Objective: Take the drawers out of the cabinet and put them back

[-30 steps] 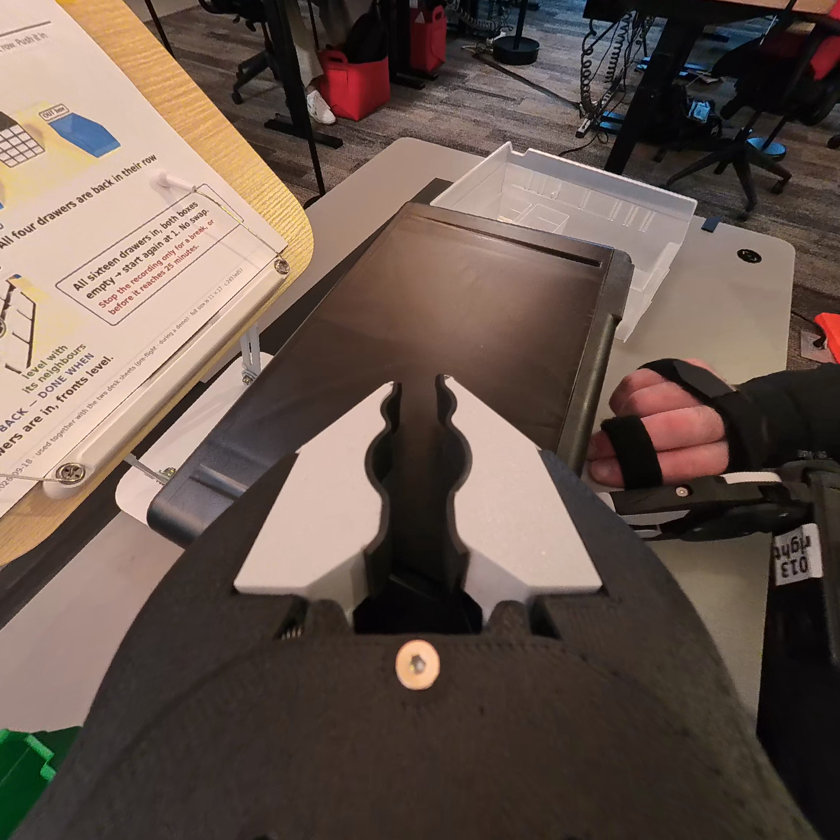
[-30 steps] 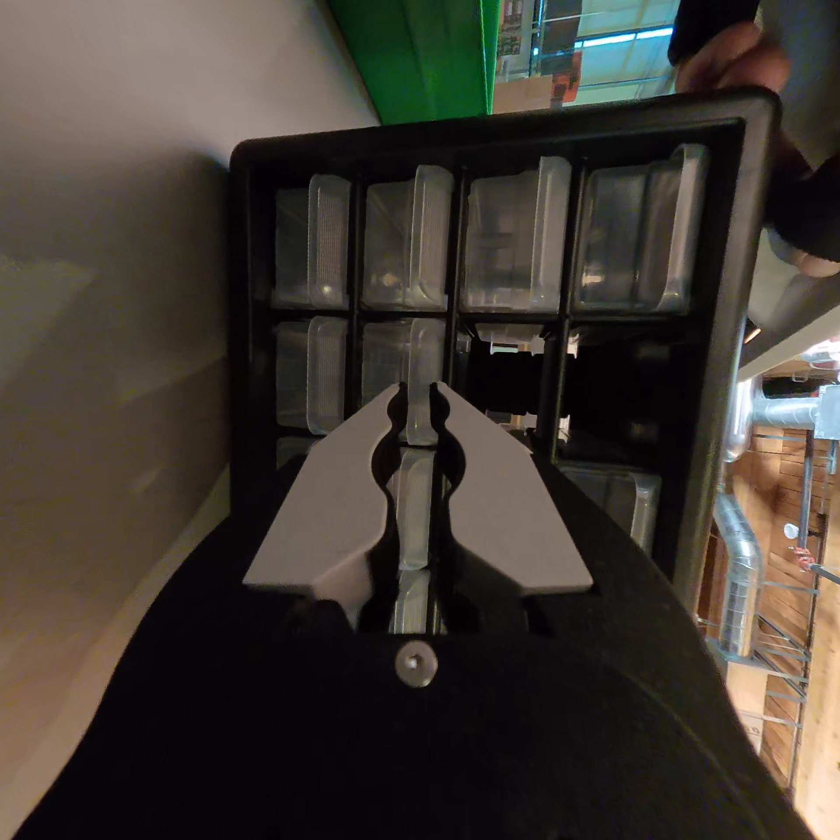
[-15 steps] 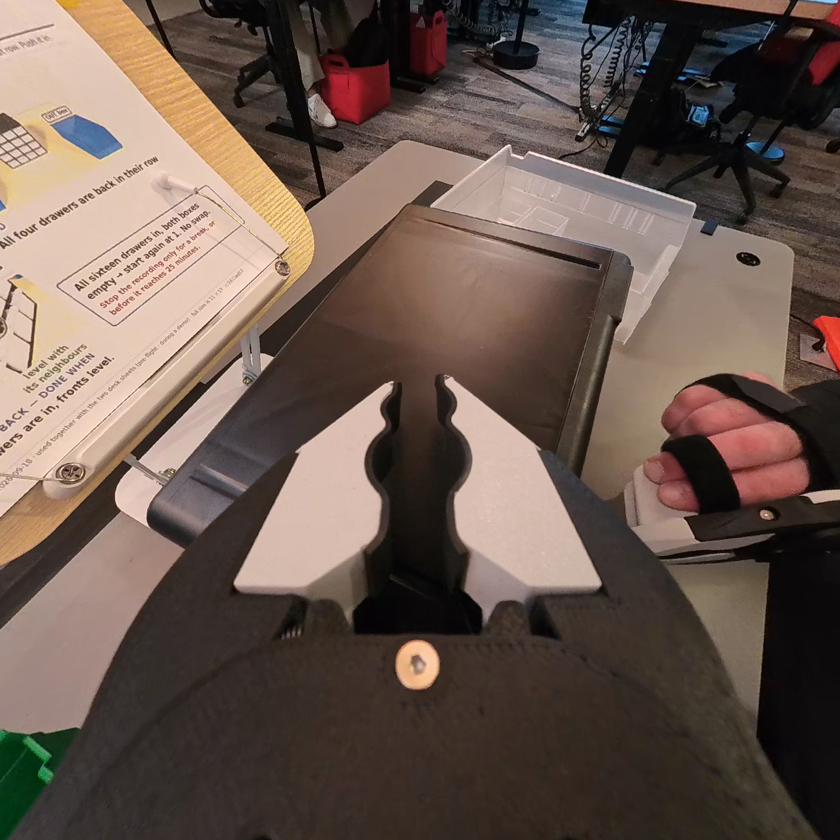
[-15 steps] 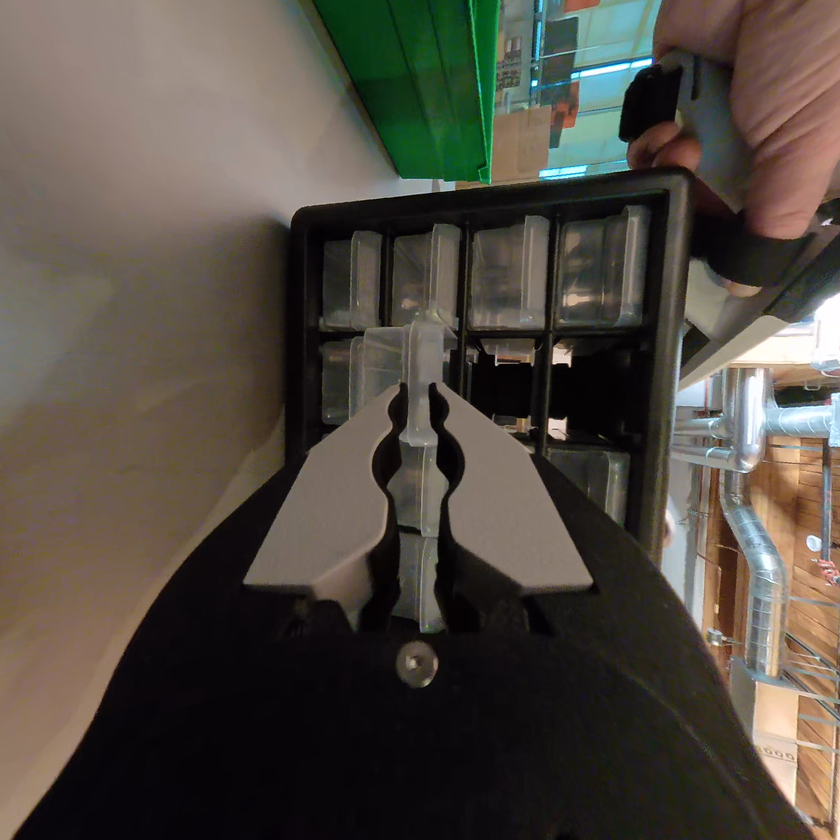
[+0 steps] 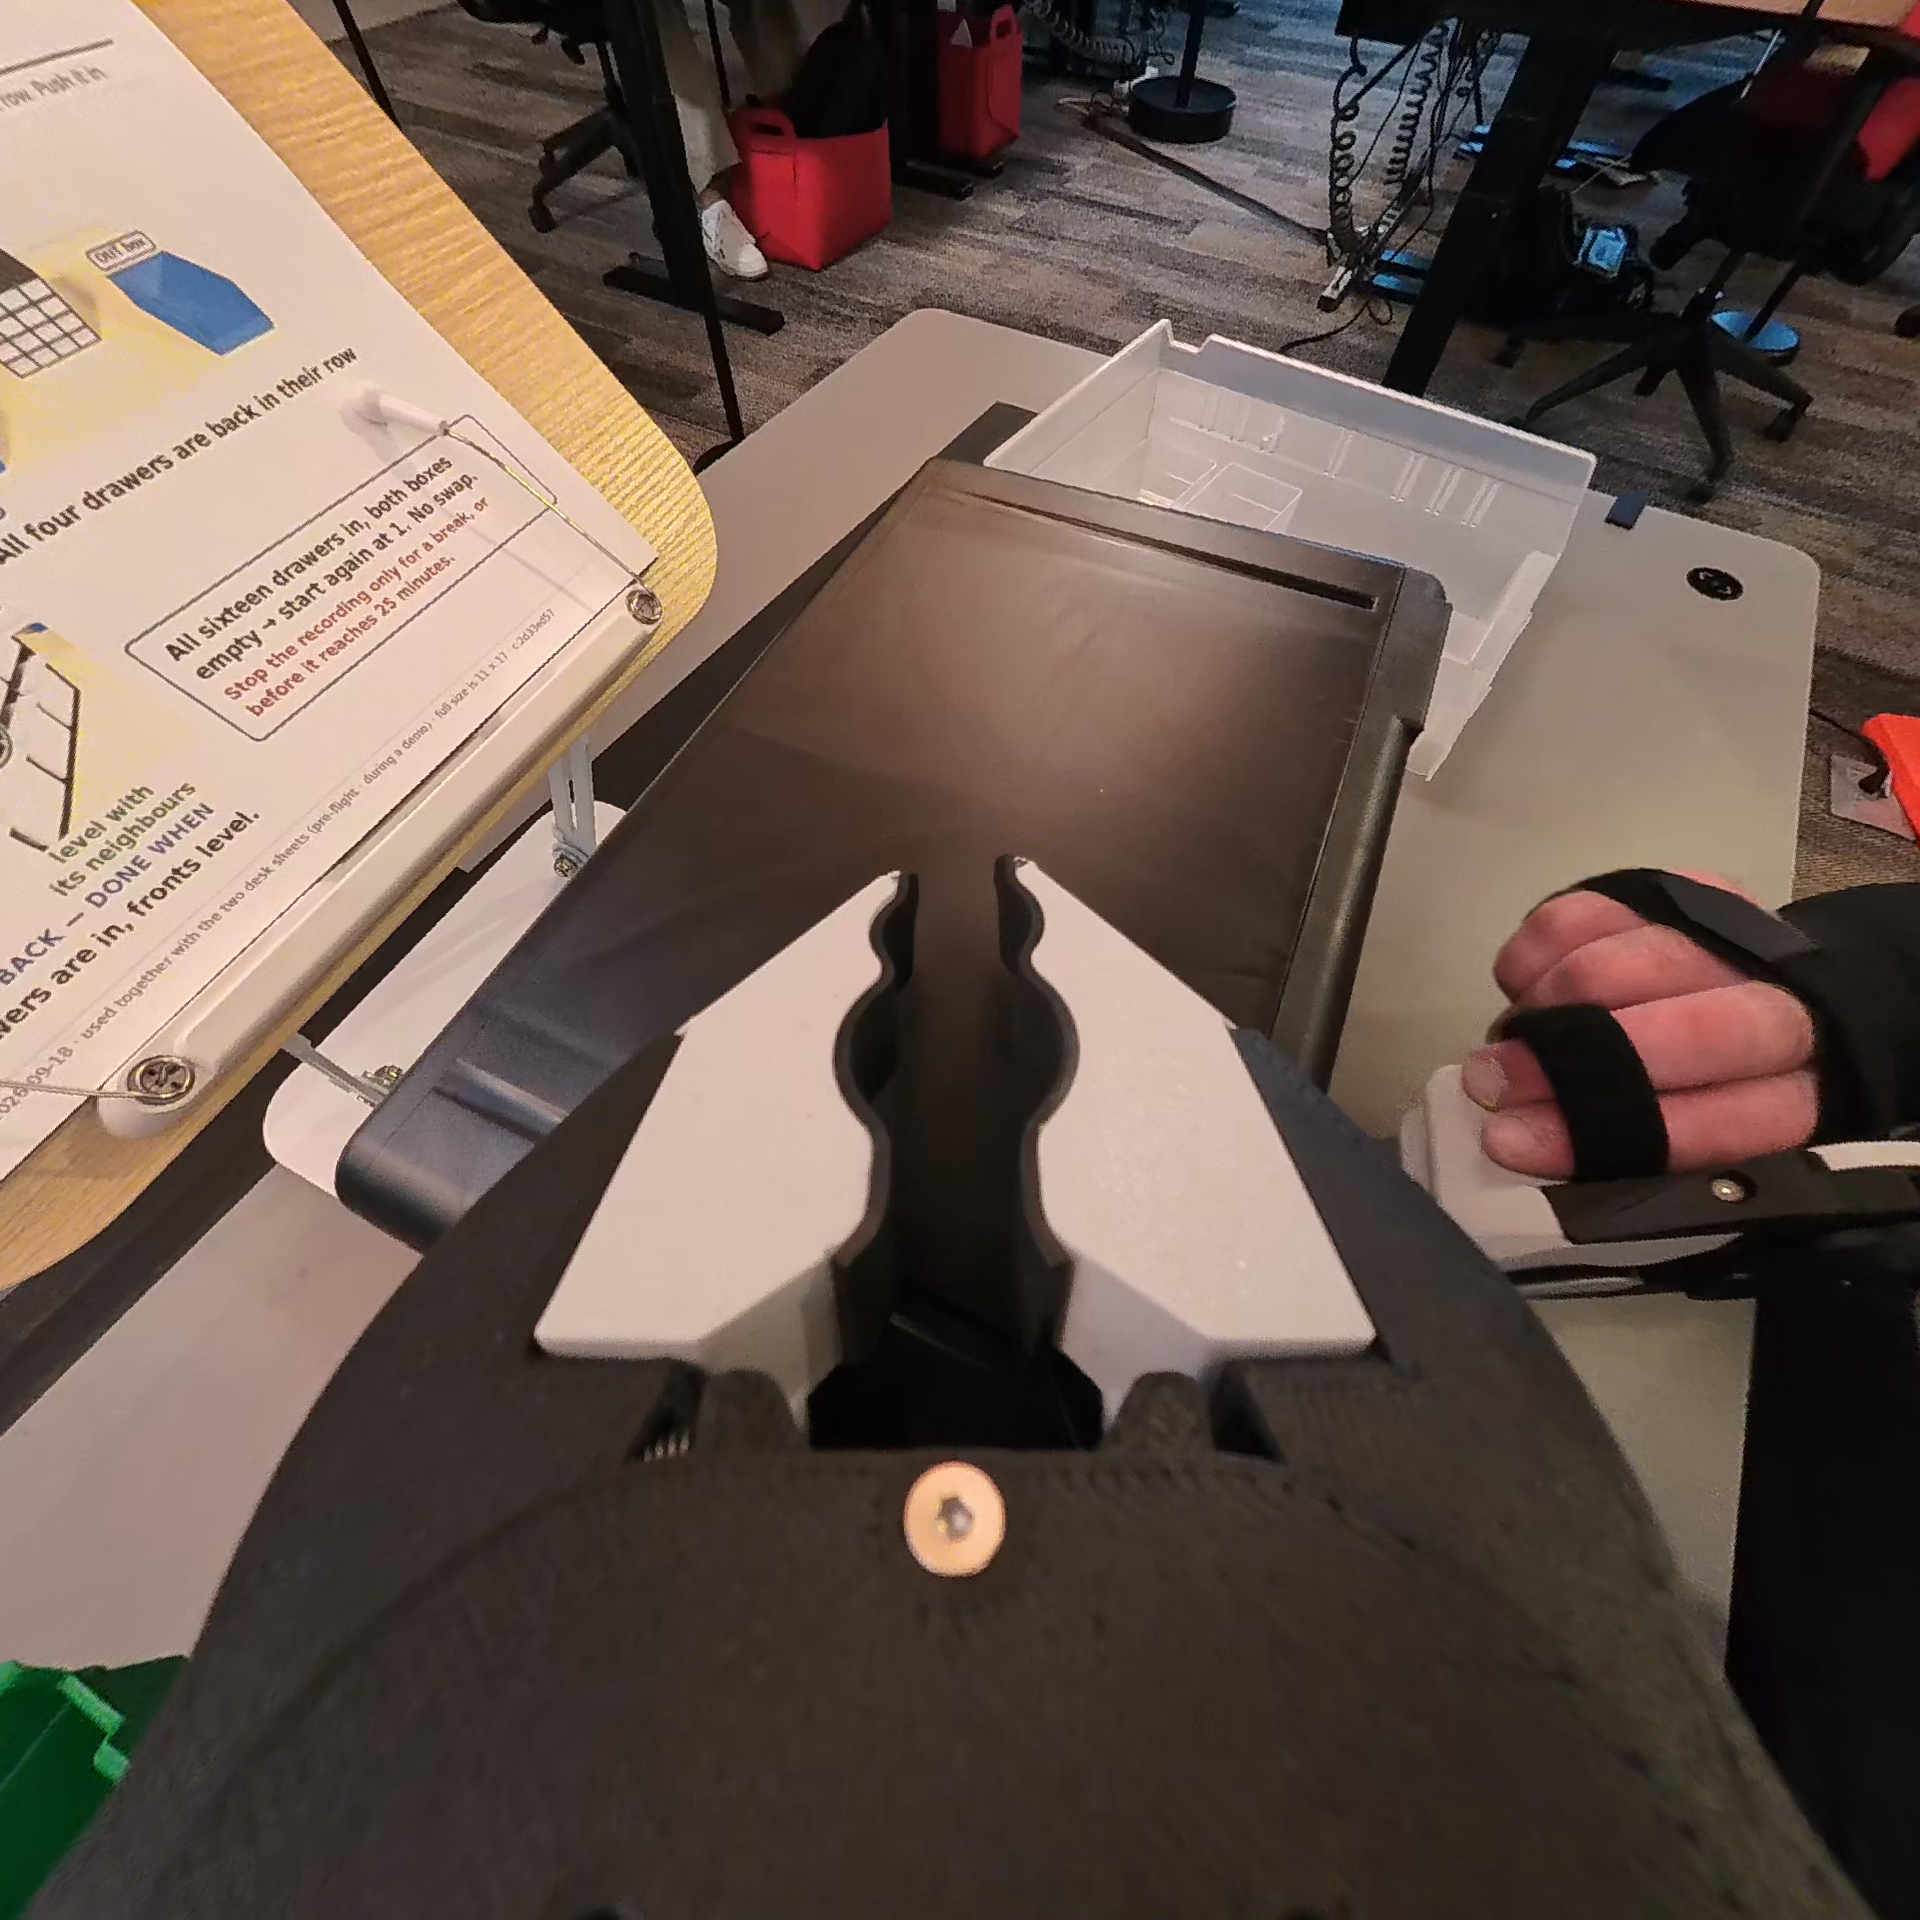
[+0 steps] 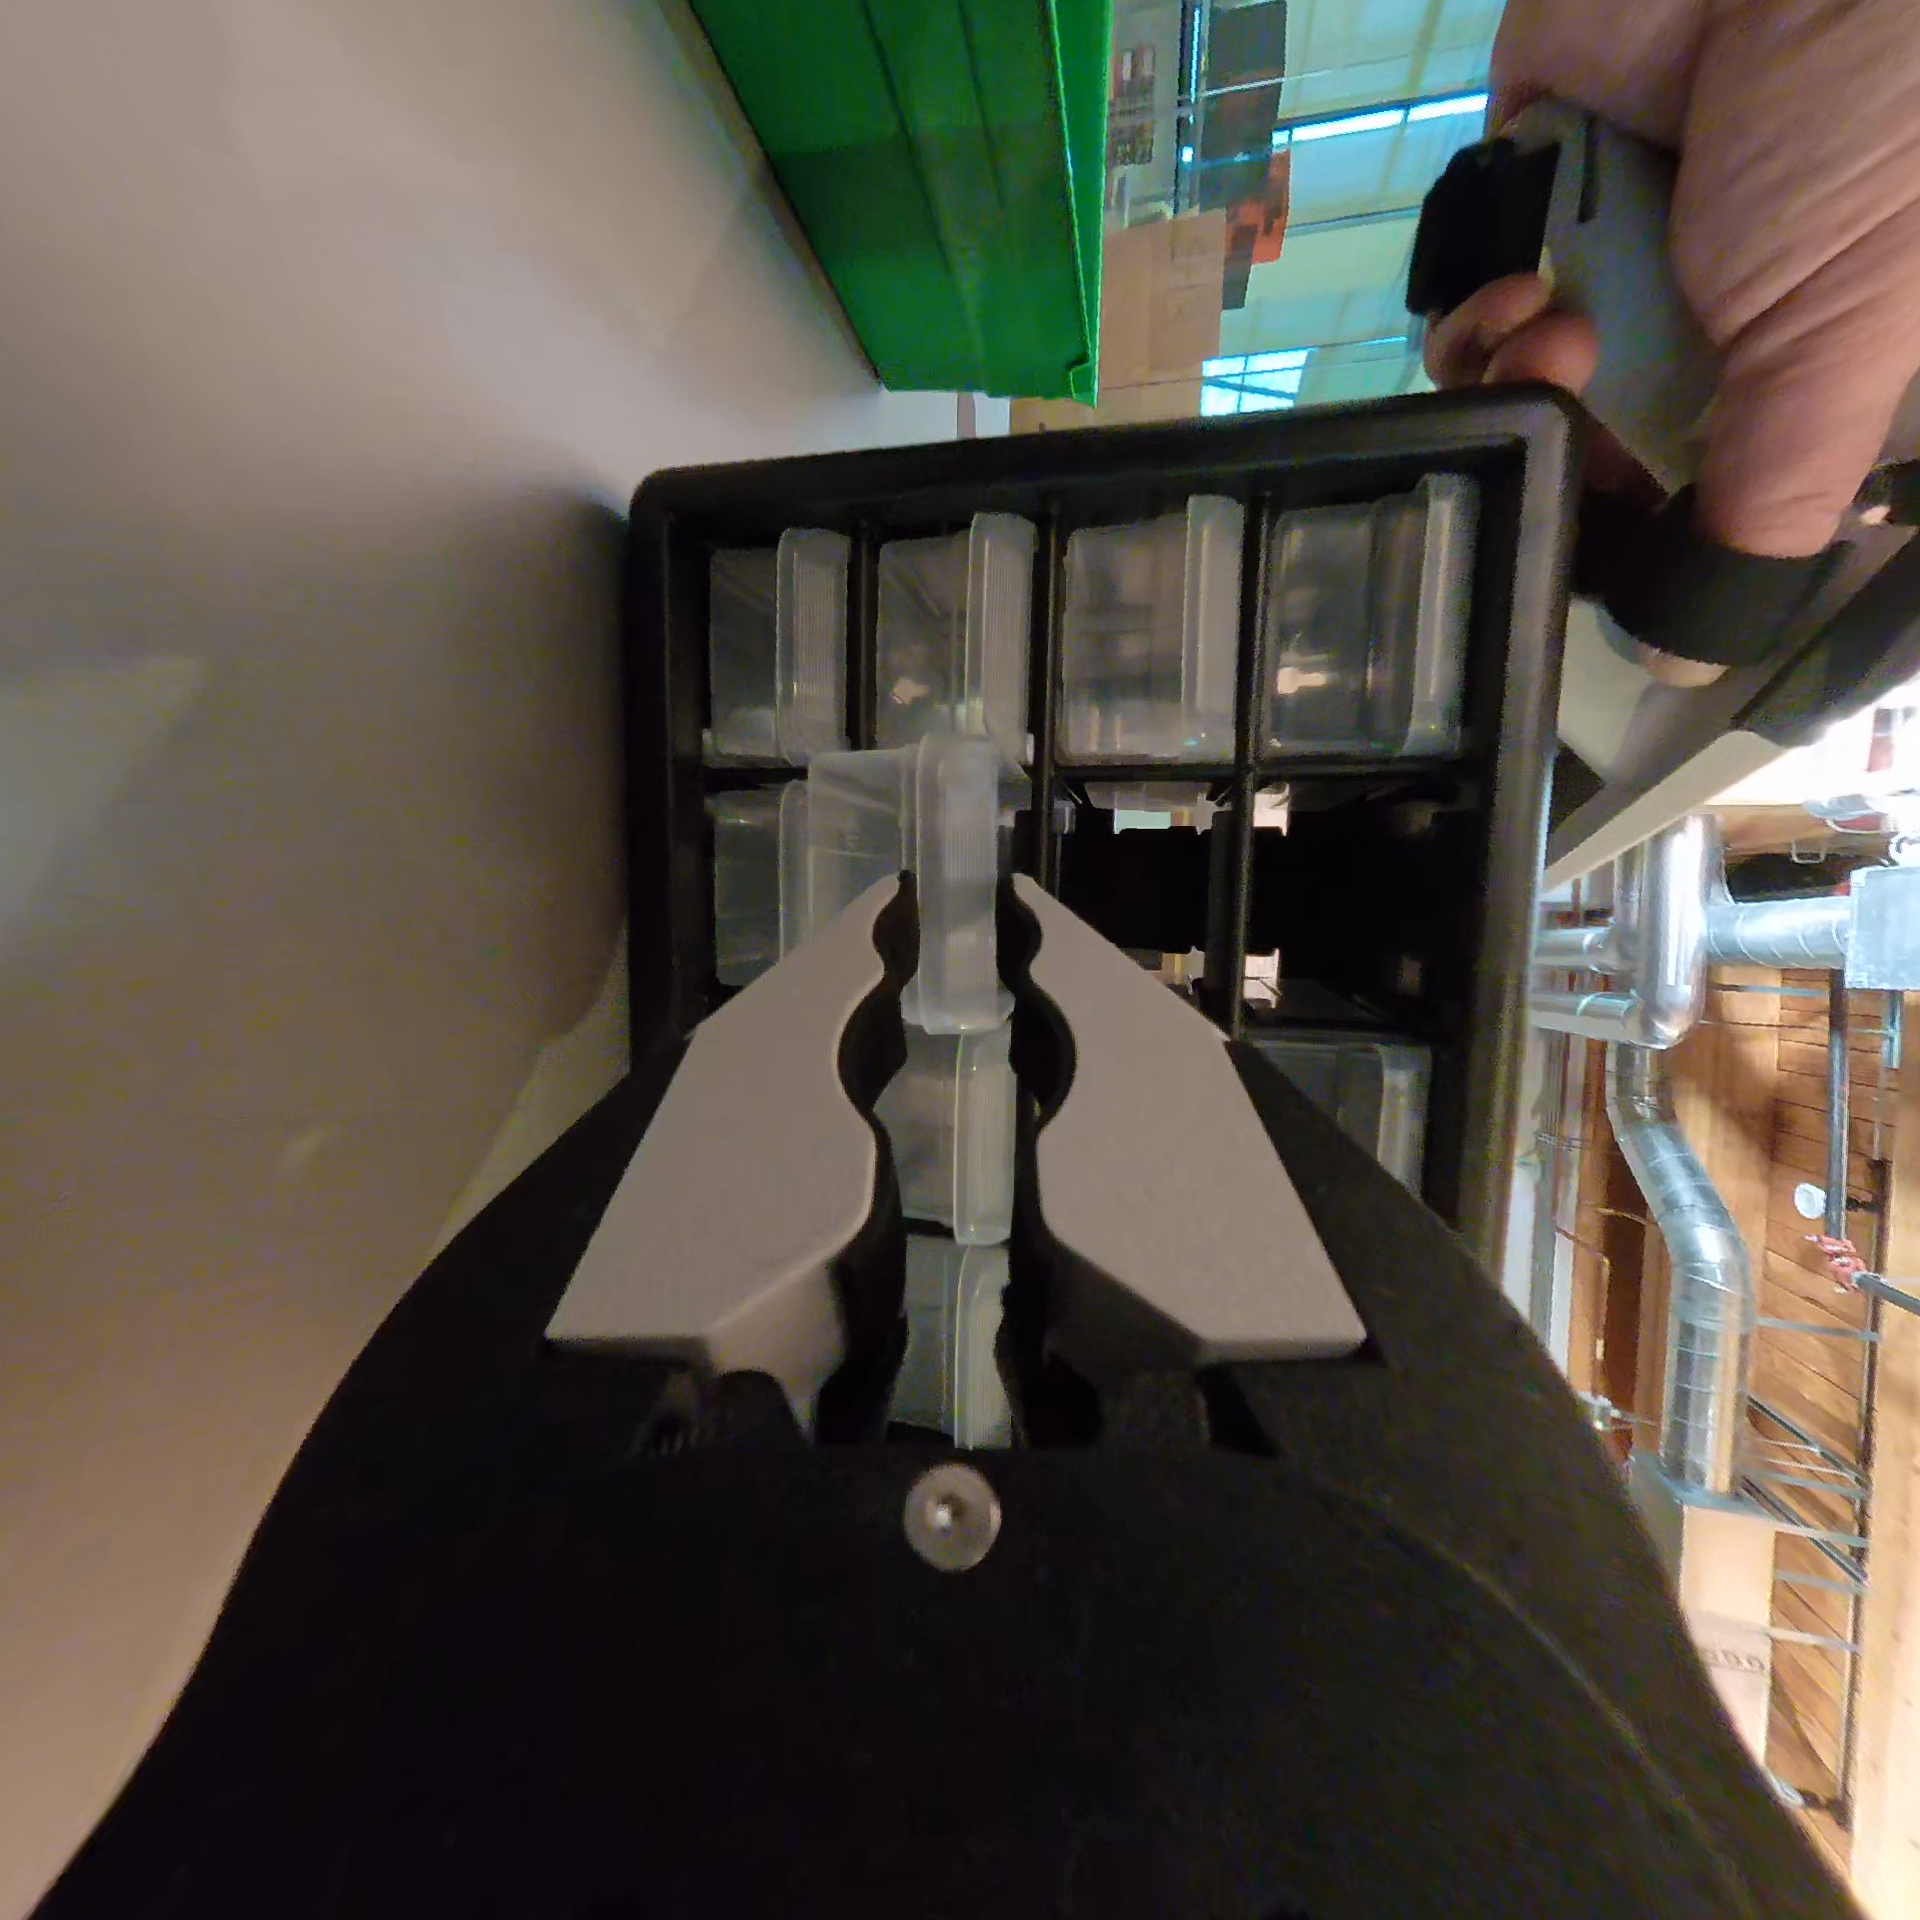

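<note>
The black cabinet [image 5: 1039, 707] lies under my left gripper [image 5: 956, 868], which rests over its top panel with its jaws close together and nothing between the tips. In the right wrist view, turned sideways, the cabinet's front [image 6: 1538, 935] shows rows of clear drawers. My right gripper [image 6: 956, 883] is shut on the handle of one clear drawer [image 6: 862, 821], which sticks partly out of its slot in the second row. Two slots beside it [image 6: 1351, 904] are dark and empty. The hand holding the right gripper [image 5: 1652, 1049] is to the right of the cabinet.
A white tray [image 5: 1351, 488] holding a clear drawer stands behind the cabinet. An instruction board [image 5: 260, 520] leans at the left. A green bin [image 6: 956, 187] sits on the grey table [image 5: 1621, 831], and its corner shows at lower left [image 5: 42, 1745]. Chairs and desk legs stand beyond.
My right gripper has pulled back from the cabinet with the clear drawer's handle in its jaws, and the drawer has slid partly out. The left gripper has not moved.
</note>
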Tool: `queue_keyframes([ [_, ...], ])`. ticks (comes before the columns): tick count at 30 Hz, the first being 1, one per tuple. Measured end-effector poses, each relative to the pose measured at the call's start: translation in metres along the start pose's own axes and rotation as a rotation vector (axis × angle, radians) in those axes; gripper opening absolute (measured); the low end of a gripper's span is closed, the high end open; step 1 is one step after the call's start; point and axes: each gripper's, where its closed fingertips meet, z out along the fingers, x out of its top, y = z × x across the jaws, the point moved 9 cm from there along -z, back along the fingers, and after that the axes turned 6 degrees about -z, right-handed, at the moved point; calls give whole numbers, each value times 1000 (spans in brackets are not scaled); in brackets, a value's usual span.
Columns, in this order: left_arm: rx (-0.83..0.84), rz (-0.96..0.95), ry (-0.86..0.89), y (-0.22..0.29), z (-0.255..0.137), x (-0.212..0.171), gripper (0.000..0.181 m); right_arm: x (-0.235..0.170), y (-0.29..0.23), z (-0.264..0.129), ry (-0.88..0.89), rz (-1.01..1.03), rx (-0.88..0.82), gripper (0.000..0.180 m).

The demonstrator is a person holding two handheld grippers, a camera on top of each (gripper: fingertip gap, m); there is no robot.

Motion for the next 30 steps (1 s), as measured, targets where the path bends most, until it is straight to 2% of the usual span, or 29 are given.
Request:
queue_keyframes([
  [18,2,-2,4,0,0,0,15,39,3,-75,101,13,-19,8],
  [21,2,-2,2,0,0,0,15,36,12,-81,87,5,-53,0],
  [30,2,-2,5,0,0,0,14,3,19,-99,-62,4,0,0],
])
